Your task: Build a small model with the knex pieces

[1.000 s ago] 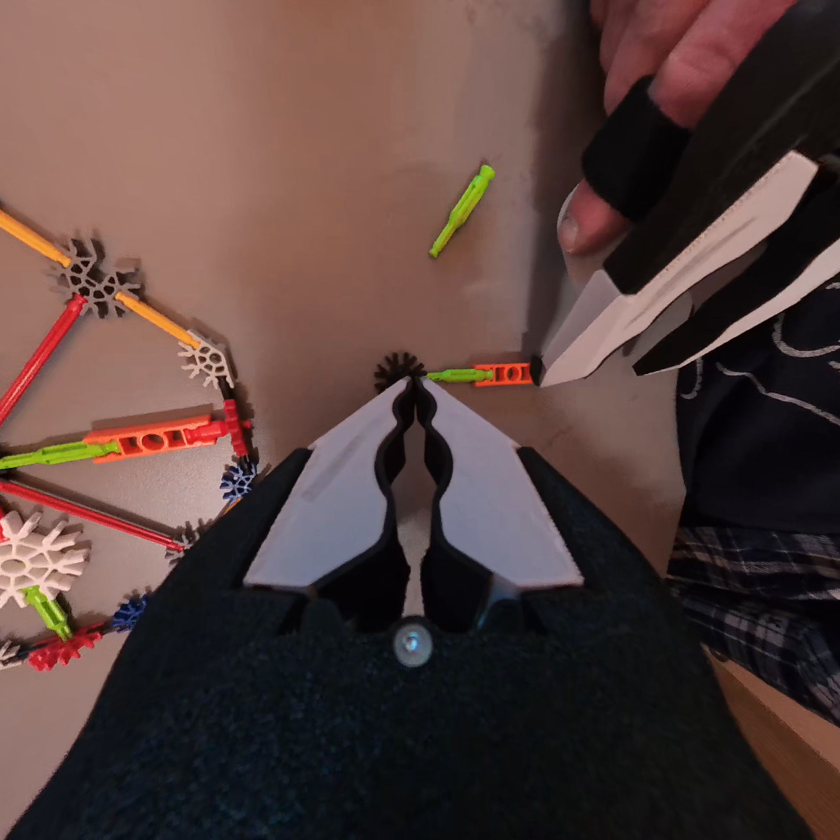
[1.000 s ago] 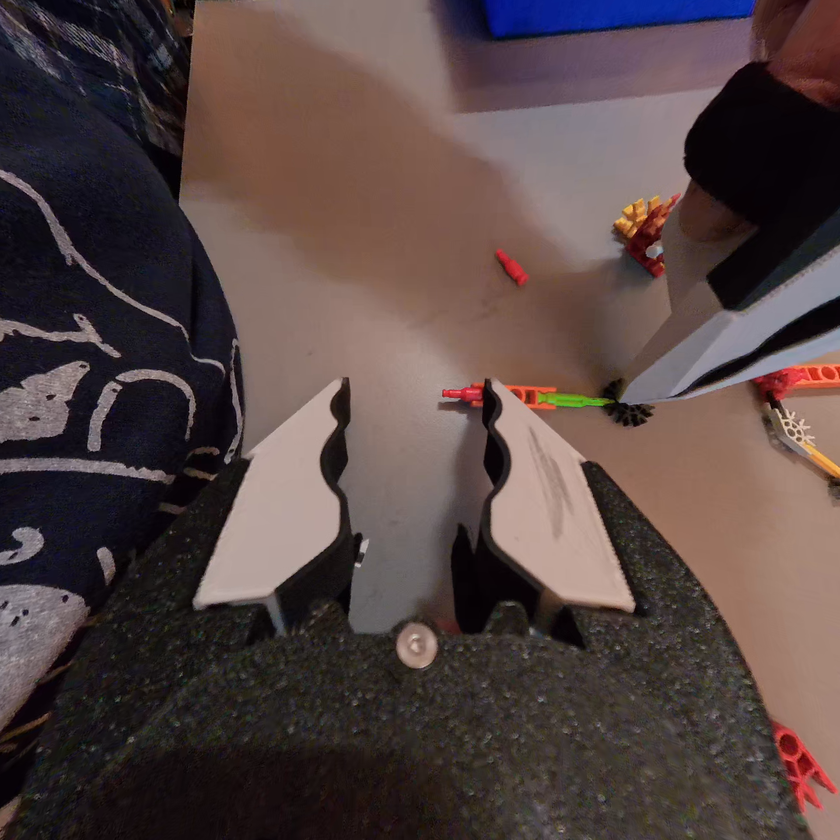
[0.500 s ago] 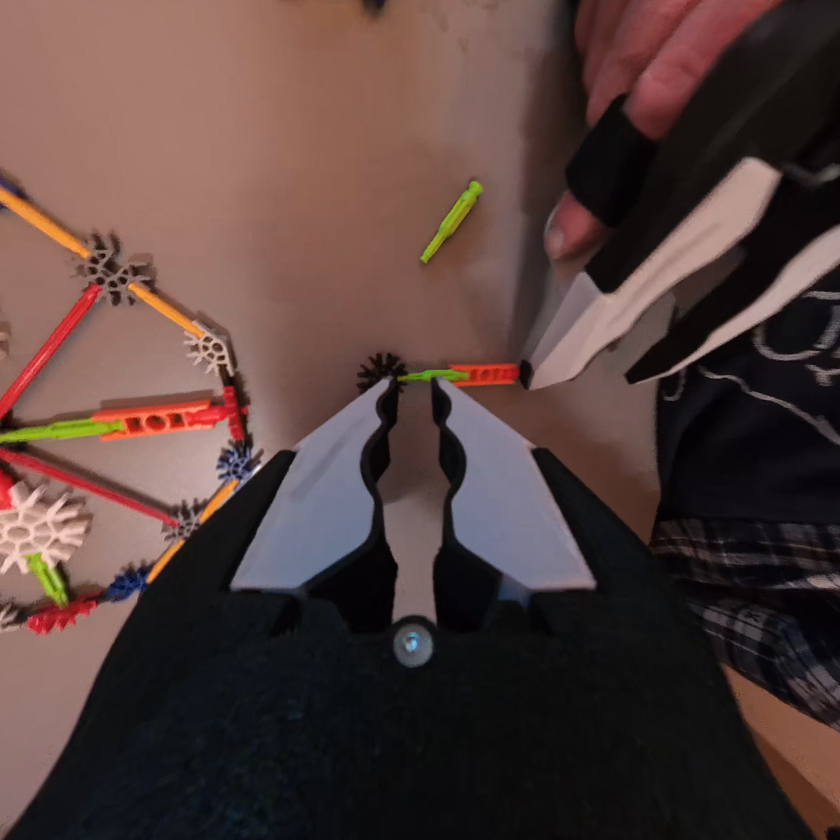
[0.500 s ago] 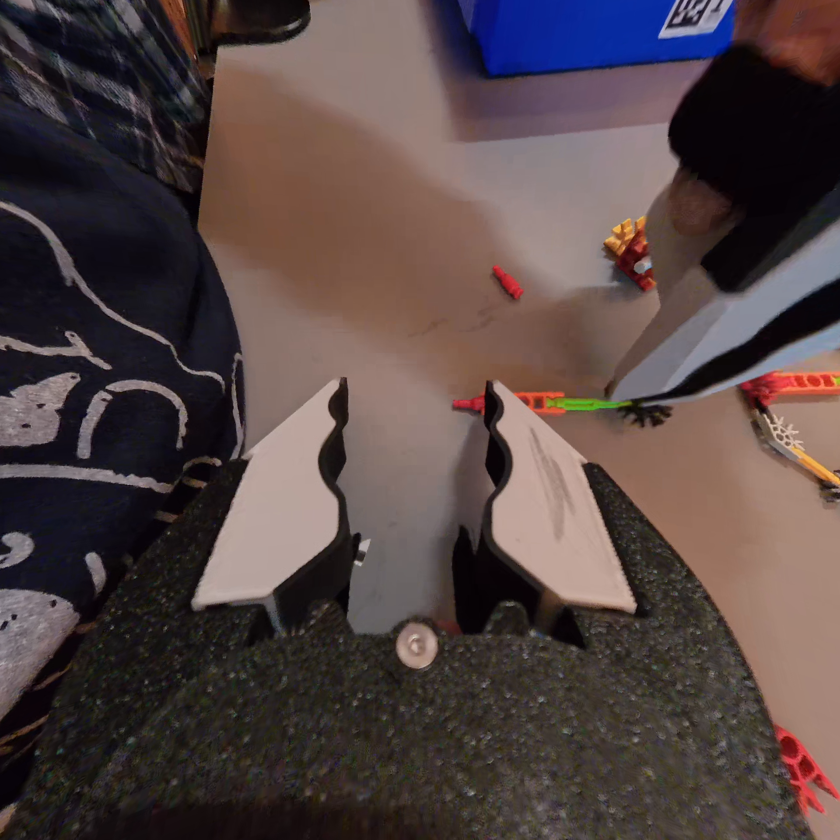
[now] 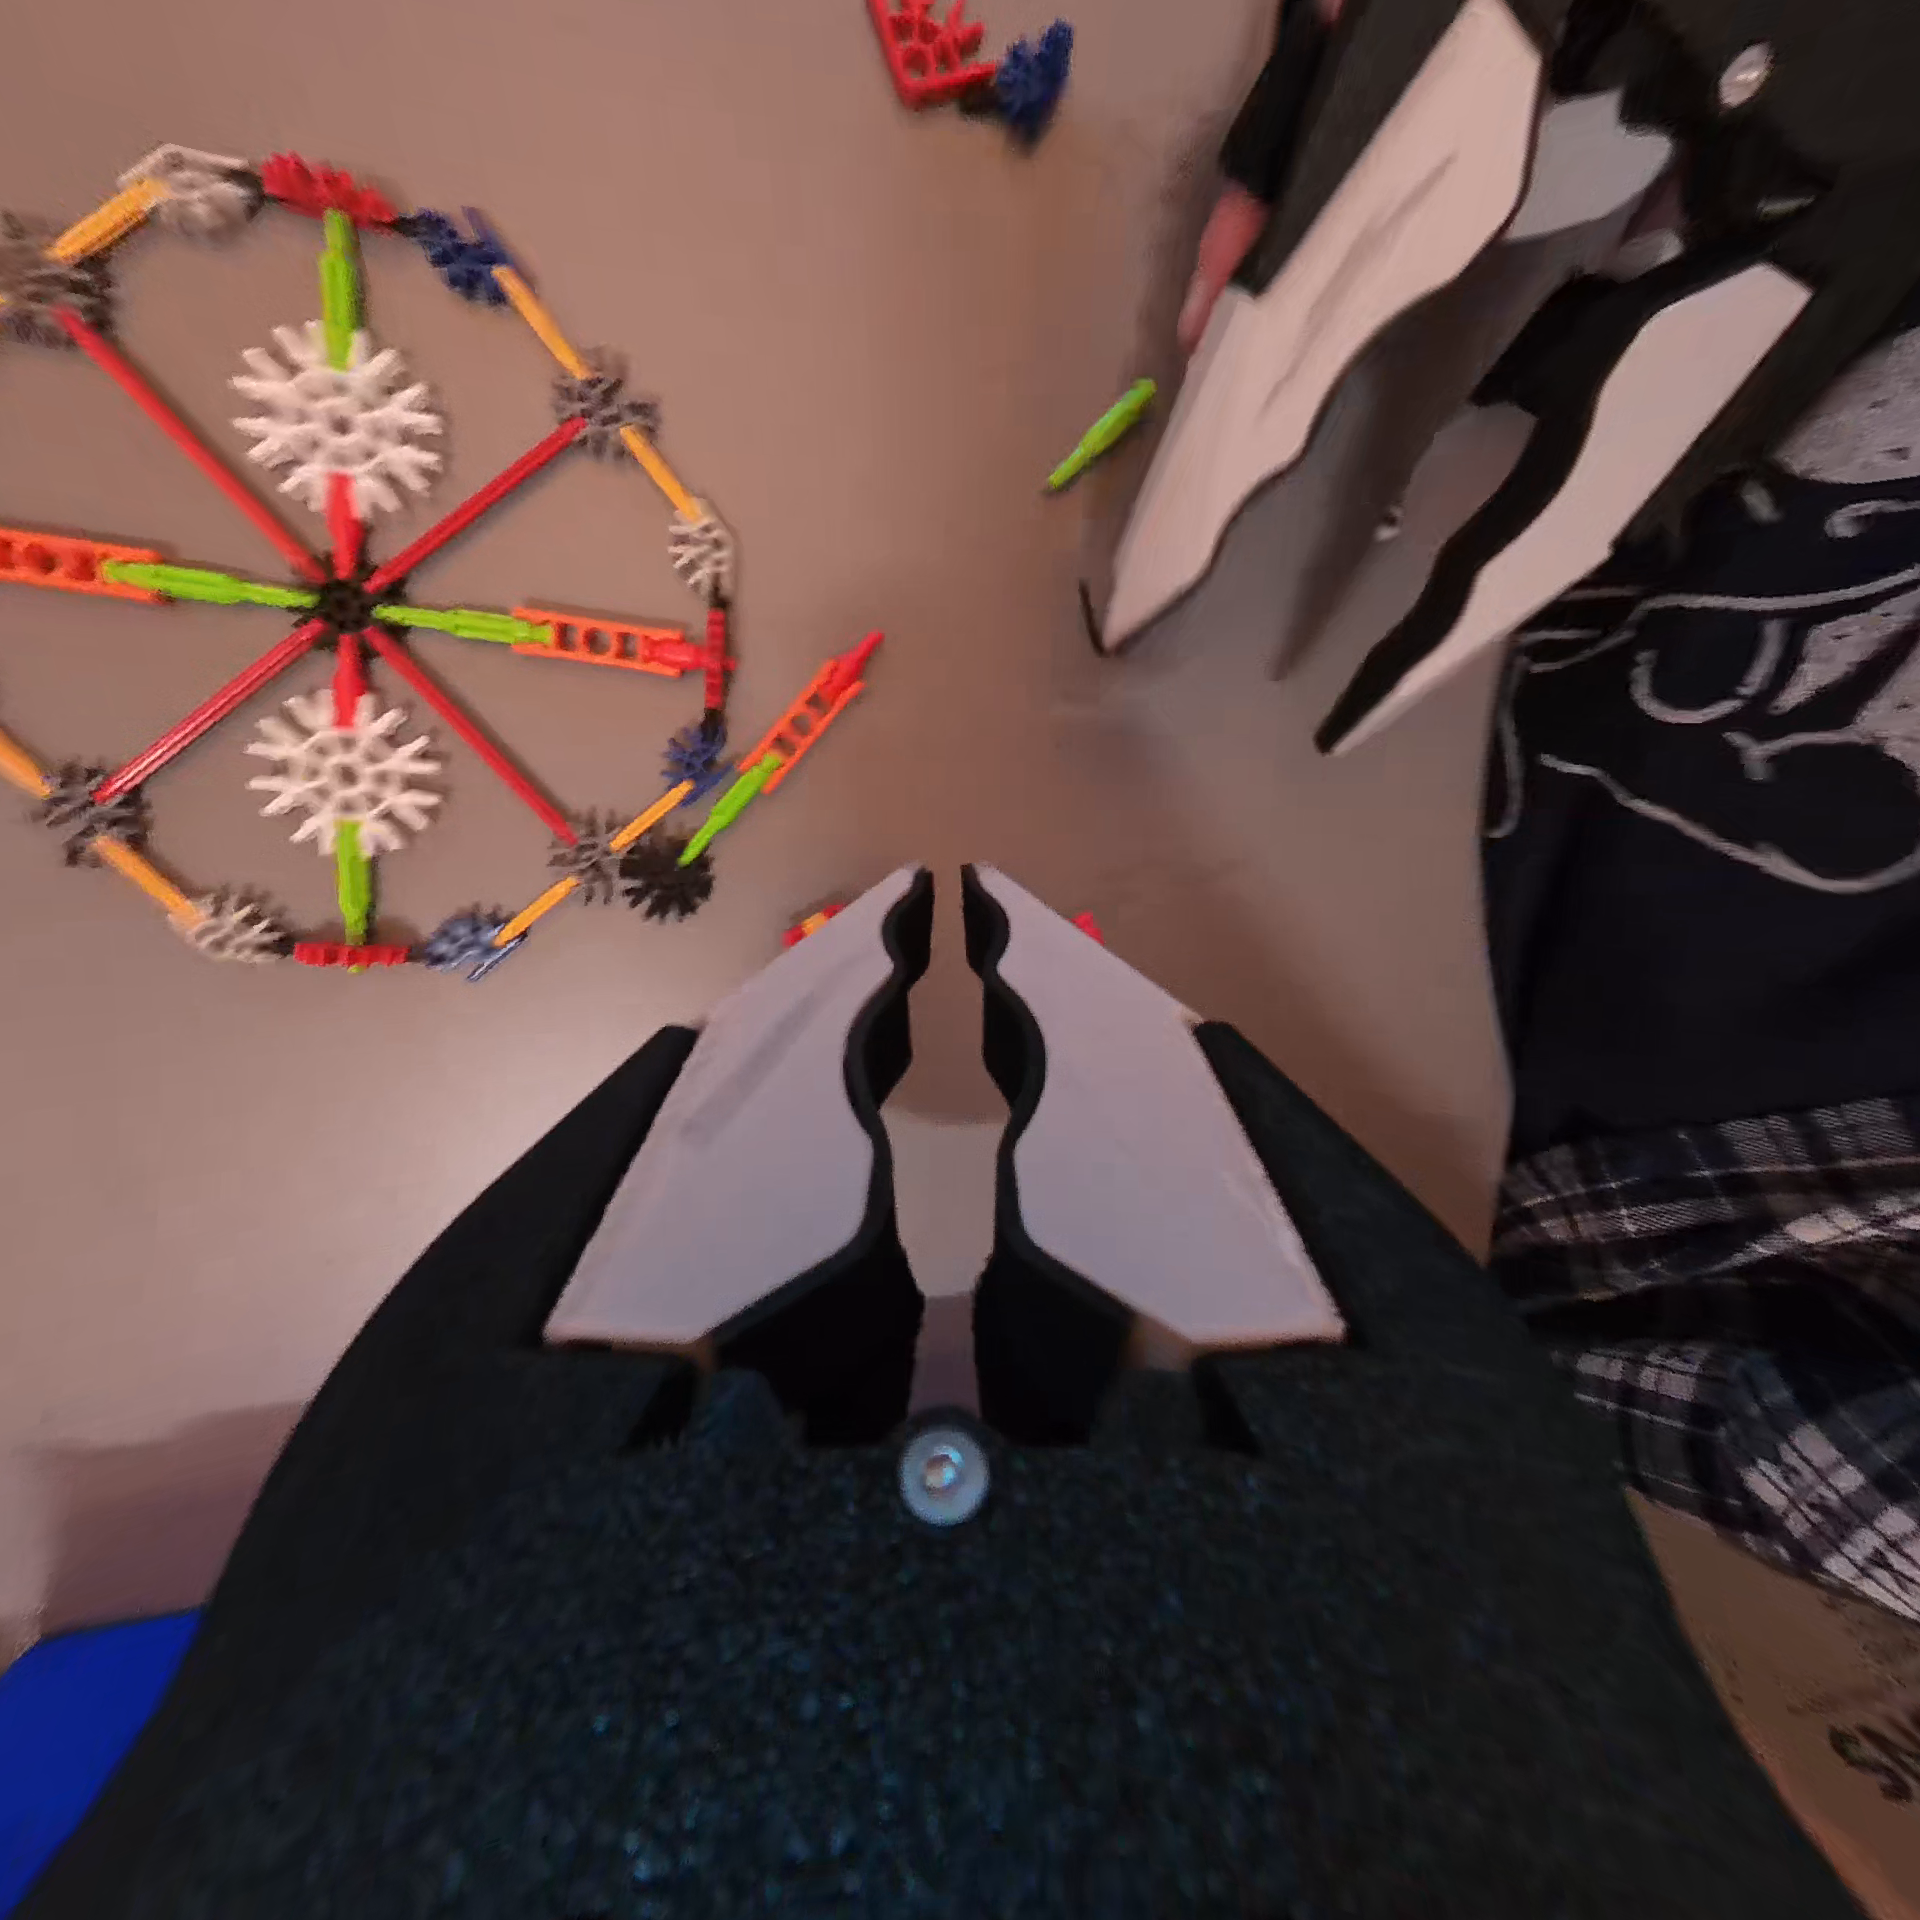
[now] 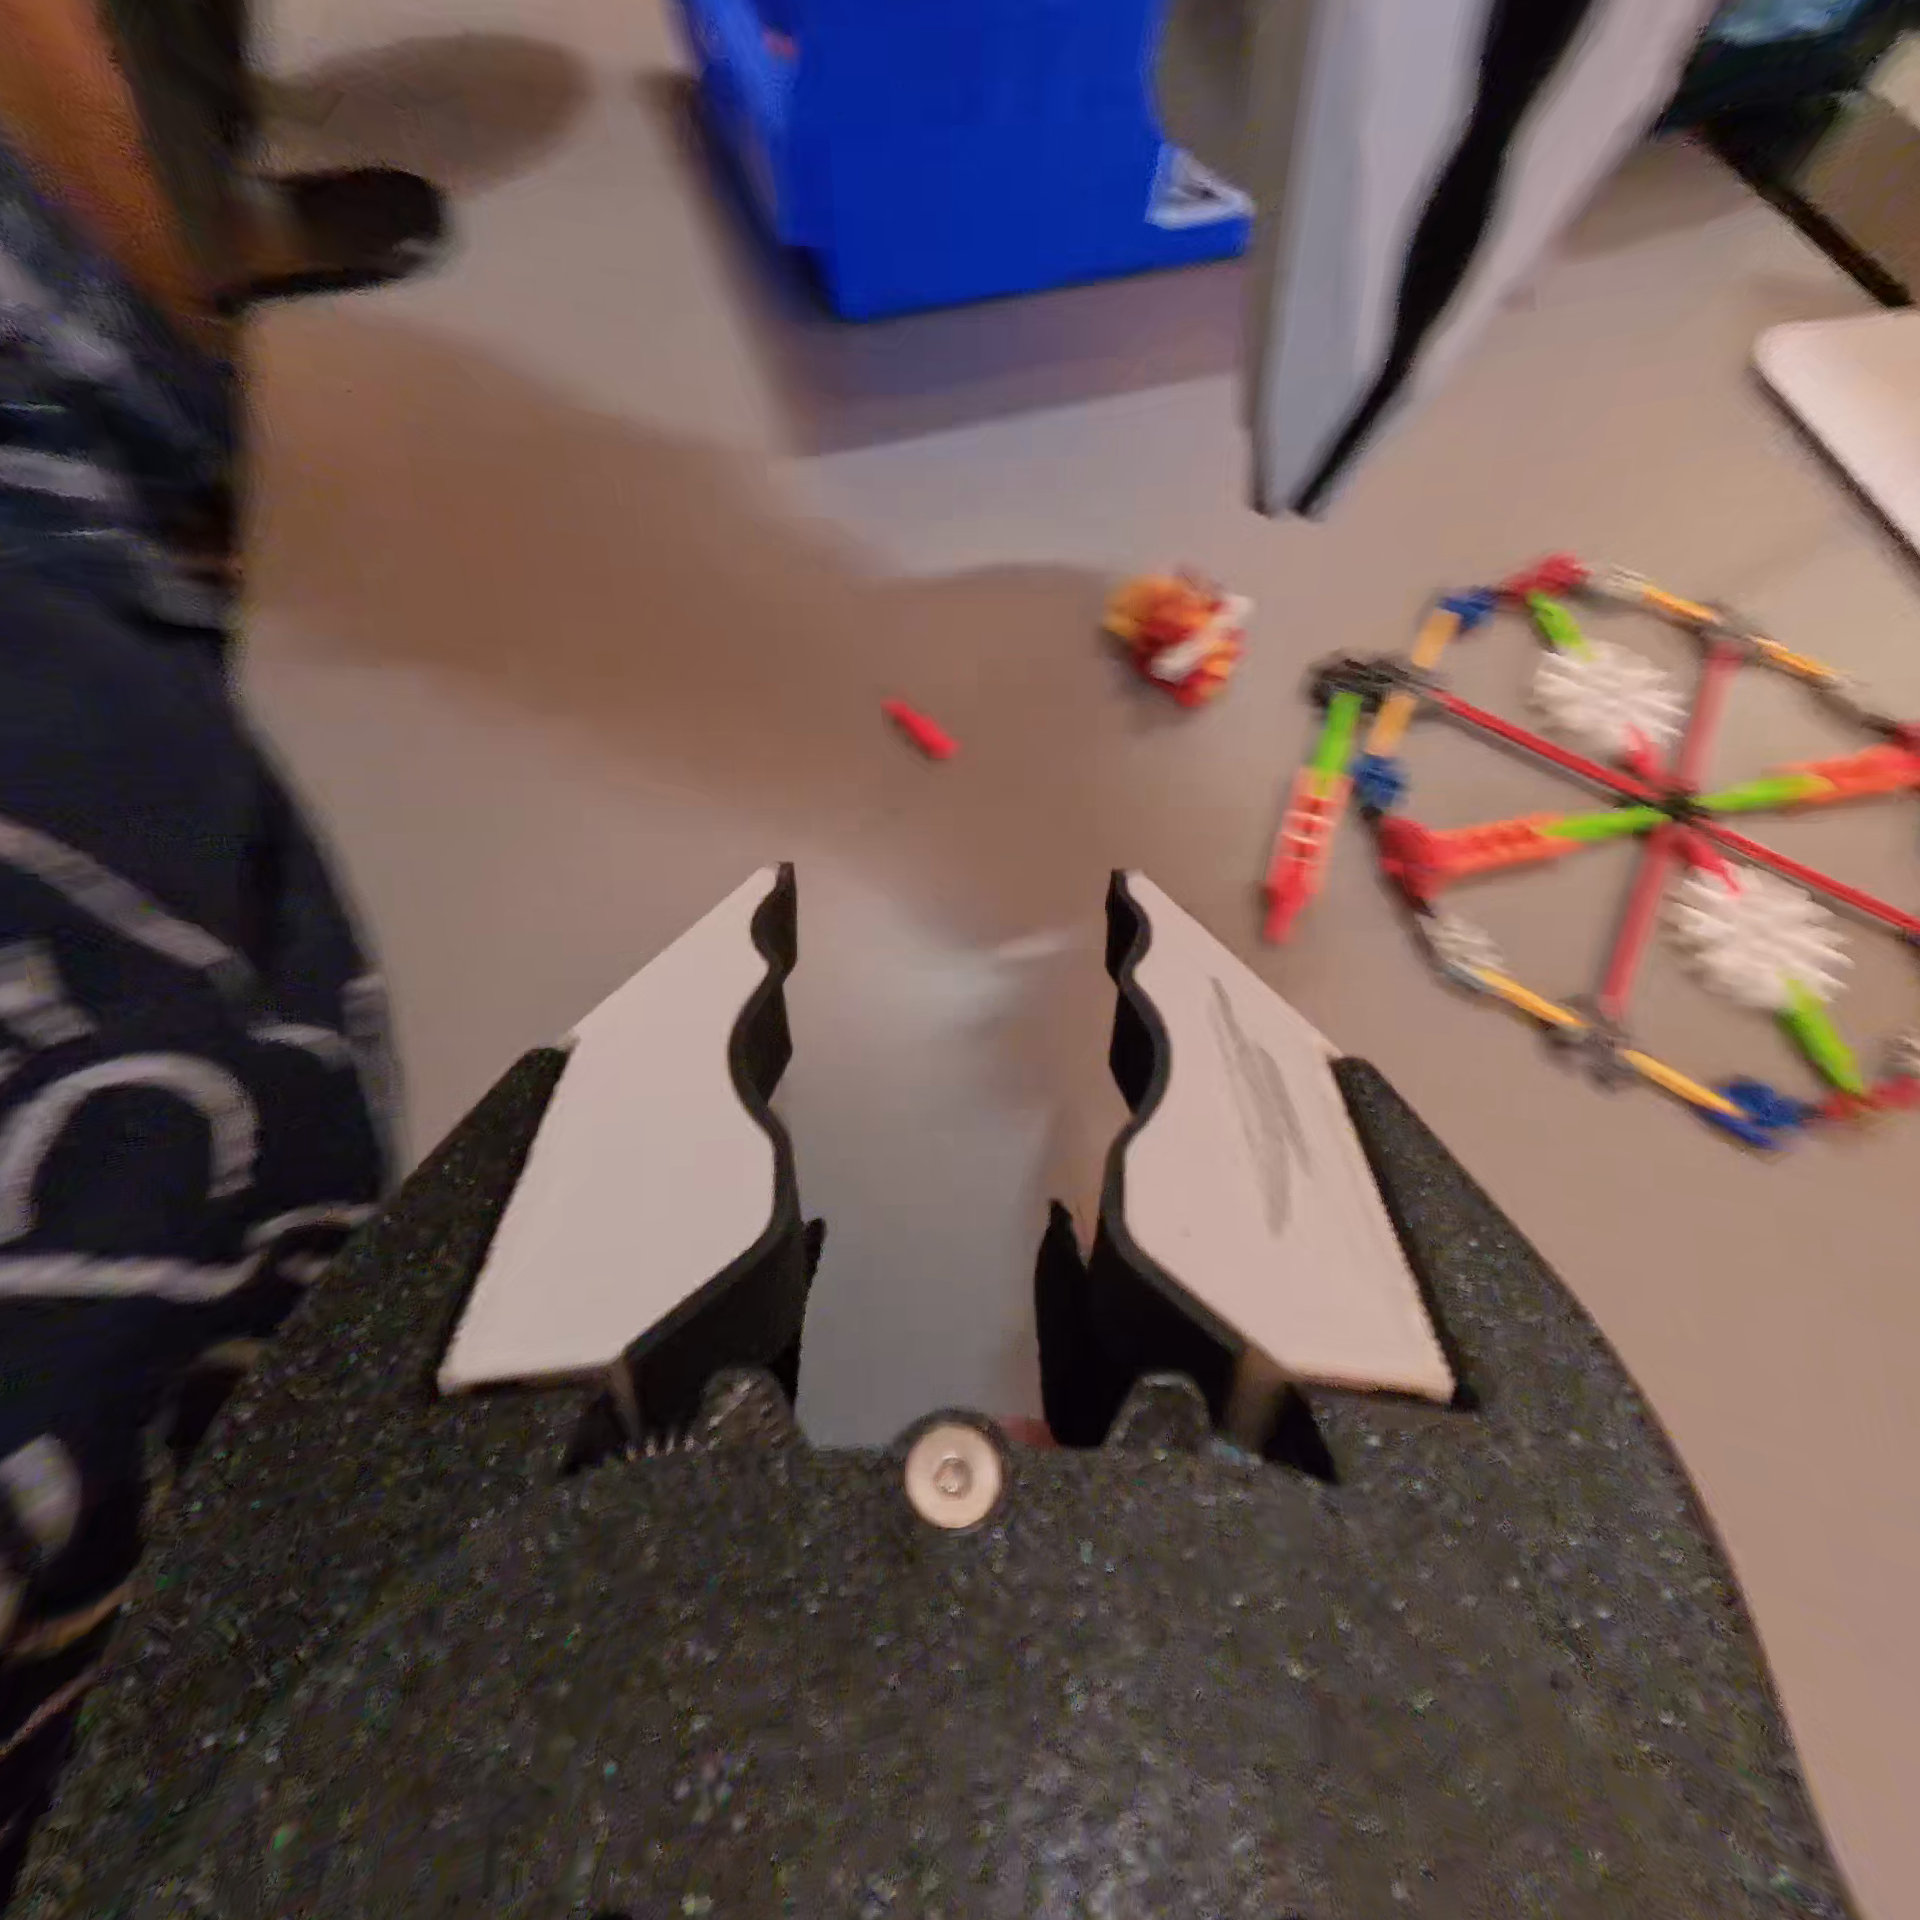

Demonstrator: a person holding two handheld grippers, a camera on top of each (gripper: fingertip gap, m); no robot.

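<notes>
A wheel of coloured rods and snowflake connectors (image 5: 343,603) lies flat on the grey table. A short piece made of a black connector (image 5: 665,878), a green rod and an orange part (image 5: 795,732) lies against the wheel's rim; it also shows in the right wrist view (image 6: 1309,821). My left gripper (image 5: 945,883) is empty, its jaws a narrow gap apart, raised above the table to the right of that piece. My right gripper (image 6: 951,878) is wide open and empty, held above bare table. It also shows in the left wrist view (image 5: 1216,691), to the upper right.
A loose green rod (image 5: 1101,431) and red and blue connectors (image 5: 966,57) lie farther off. A small red rod (image 6: 920,727), a red-yellow cluster (image 6: 1179,634) and a blue box (image 6: 966,145) lie ahead of the right gripper. A person's dark patterned clothing (image 5: 1704,831) borders the table. Some 9 centimeters of space lies between my two pairs of fingers. It is some 9 centimeters from my left tips to the black connector (image 5: 665,878). It is also in sight in the right wrist view (image 6: 1358,680).
Both grippers have pulled up and away from the short black-green-orange piece. The left jaws, shut a second ago, have parted a little. The piece now lies tilted against the wheel's rim.
</notes>
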